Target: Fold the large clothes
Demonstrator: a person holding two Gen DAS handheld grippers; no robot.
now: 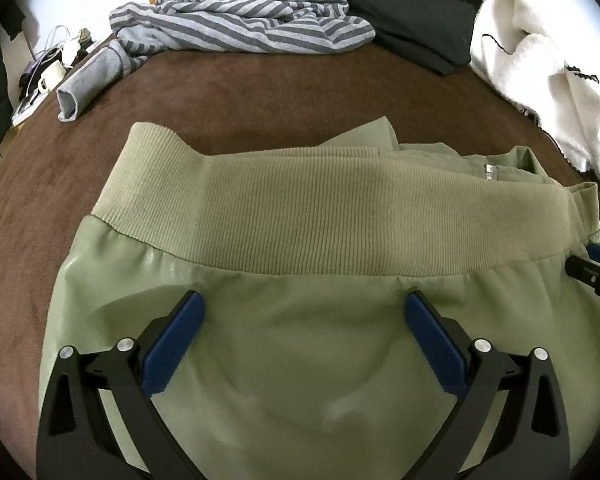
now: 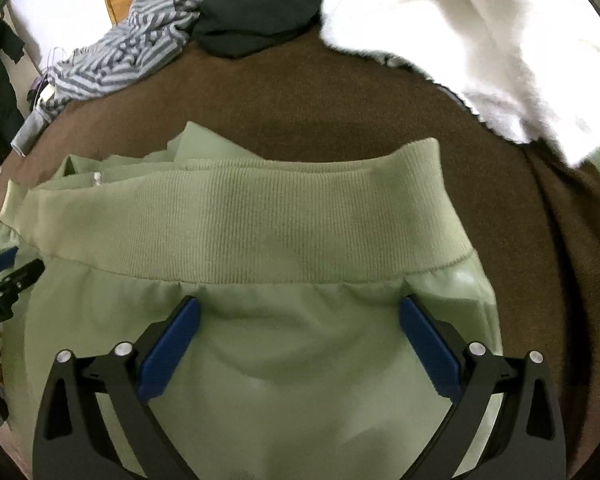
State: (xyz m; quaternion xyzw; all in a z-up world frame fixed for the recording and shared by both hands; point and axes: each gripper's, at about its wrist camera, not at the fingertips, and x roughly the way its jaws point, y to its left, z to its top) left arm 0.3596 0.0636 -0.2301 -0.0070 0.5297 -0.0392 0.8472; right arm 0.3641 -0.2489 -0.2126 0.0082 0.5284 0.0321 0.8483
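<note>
A light green jacket (image 1: 300, 340) with a ribbed hem band (image 1: 300, 220) lies folded on a brown bed cover (image 1: 240, 92). It also shows in the right wrist view (image 2: 292, 352), with the ribbed band (image 2: 260, 224) across the middle. My left gripper (image 1: 305, 304) is open, its blue pads on the smooth fabric just below the band, left part. My right gripper (image 2: 299, 308) is open, resting the same way on the right part. Each gripper's tip shows at the edge of the other's view.
At the back lie a grey striped garment (image 1: 240, 12), a black garment (image 1: 412, 20) and a white fluffy garment (image 1: 540, 68). Cables and small items (image 1: 48, 68) sit off the bed's left edge. Brown cover (image 2: 340, 100) lies beyond the jacket.
</note>
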